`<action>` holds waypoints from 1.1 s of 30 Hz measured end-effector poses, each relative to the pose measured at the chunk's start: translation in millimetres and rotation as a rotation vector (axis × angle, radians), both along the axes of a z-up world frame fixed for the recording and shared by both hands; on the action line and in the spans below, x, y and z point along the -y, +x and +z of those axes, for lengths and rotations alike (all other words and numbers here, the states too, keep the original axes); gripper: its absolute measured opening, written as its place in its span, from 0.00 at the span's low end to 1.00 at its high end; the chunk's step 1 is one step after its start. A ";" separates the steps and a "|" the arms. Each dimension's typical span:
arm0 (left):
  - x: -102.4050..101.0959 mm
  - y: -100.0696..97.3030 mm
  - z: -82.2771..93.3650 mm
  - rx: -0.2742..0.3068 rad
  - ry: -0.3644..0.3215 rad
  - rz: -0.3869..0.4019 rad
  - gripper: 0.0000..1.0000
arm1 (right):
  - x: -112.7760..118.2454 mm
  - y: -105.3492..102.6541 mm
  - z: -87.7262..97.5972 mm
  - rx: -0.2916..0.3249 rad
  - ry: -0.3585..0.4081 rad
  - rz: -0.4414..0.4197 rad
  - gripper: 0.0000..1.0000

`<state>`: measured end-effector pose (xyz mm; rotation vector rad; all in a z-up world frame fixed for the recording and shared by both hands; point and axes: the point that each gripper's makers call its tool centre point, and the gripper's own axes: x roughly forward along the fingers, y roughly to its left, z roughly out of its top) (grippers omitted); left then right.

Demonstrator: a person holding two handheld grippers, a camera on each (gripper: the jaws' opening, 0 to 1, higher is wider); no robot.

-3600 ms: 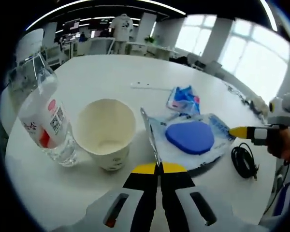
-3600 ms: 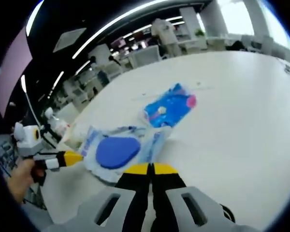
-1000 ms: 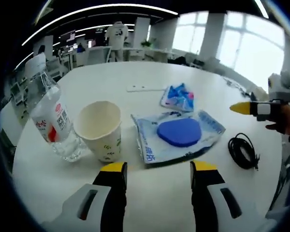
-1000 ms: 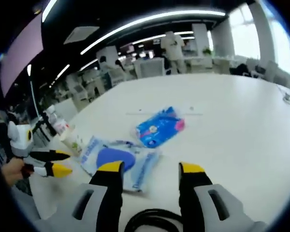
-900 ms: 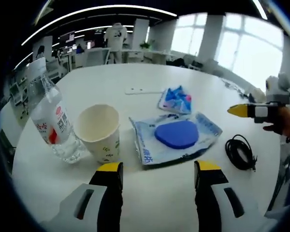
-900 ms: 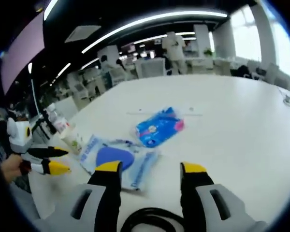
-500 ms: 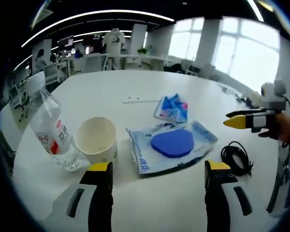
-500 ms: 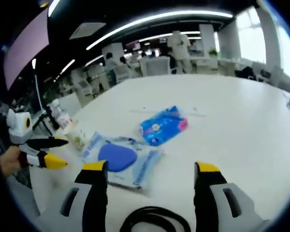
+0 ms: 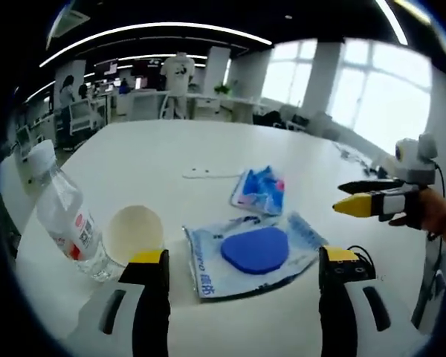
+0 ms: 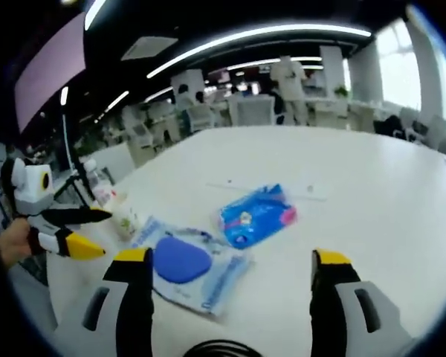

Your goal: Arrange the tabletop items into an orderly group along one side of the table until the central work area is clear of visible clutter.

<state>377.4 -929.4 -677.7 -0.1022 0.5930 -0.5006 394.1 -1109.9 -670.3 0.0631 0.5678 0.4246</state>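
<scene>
Holding both claws above the white table [image 9: 134, 160] with nothing in them: the left claw [image 9: 241, 260] stands with its jaws spread wide, and the right claw [image 10: 230, 260] likewise, each framing the row of items below. In the left gripper view I read the layout as follows: water bottle [image 9: 63, 216] upright at the near left, paper cup [image 9: 131, 234] just beside it, mouth up and partly behind my left jaw; then the clear pouch with the blue pad [image 9: 254, 249] lying flat, a small blue packet [image 9: 260, 188] just beyond it, and a coil of black cable [image 9: 357, 256] peeking past my right jaw. A thin white strip [image 9: 201, 173] lies farther out on the table. My judgement: these sit in a loose line along the near edge because that is the side chosen for grouping, while the far table is bare. The right claw appears there at the right edge [image 9: 364, 195], jaws parted; the left one shows in the right gripper view [image 10: 78, 230], also parted. The wide jaws suit a flat pouch or the packet [image 10: 256, 214], whichever I take next; the strip looks like the outlier.
</scene>
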 end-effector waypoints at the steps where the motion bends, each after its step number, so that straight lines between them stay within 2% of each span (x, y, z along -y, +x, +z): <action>1: -1.3 -0.9 -2.3 -0.009 -0.001 0.014 0.81 | 0.5 0.4 -0.6 0.001 -0.008 0.007 0.85; 3: -2.5 -5.6 -7.8 -0.038 0.003 0.029 0.81 | 1.6 1.0 -2.1 -0.005 -0.008 0.007 0.84; 7: 1.7 -16.5 -12.0 -0.052 0.015 0.035 0.78 | 4.3 2.7 -2.8 -0.005 0.003 0.010 0.82; 9: 6.3 -22.2 -10.3 -0.054 0.015 0.034 0.77 | 7.8 4.8 -2.0 0.002 -0.009 0.011 0.82; 13: 19.6 -23.7 2.2 -0.041 -0.040 0.045 0.74 | 12.2 11.2 3.6 0.023 -0.031 0.033 0.81; 17: 33.3 -15.7 16.3 -0.017 -0.114 0.067 0.70 | 15.0 19.5 10.8 0.040 -0.047 0.046 0.79; 19: 36.9 -12.2 19.3 -0.014 -0.126 0.073 0.69 | 15.8 23.5 13.6 0.046 -0.059 0.056 0.79; 22: 46.5 -1.4 28.7 -0.007 -0.197 0.103 0.64 | 18.5 31.9 17.1 0.060 -0.090 0.075 0.77; 30: 70.3 20.5 29.1 -0.006 -0.158 0.058 0.61 | 26.3 46.6 12.3 0.051 -0.126 0.081 0.71; 33: 75.8 29.1 28.7 0.000 -0.144 0.064 0.60 | 27.9 52.2 10.8 0.058 -0.152 0.093 0.70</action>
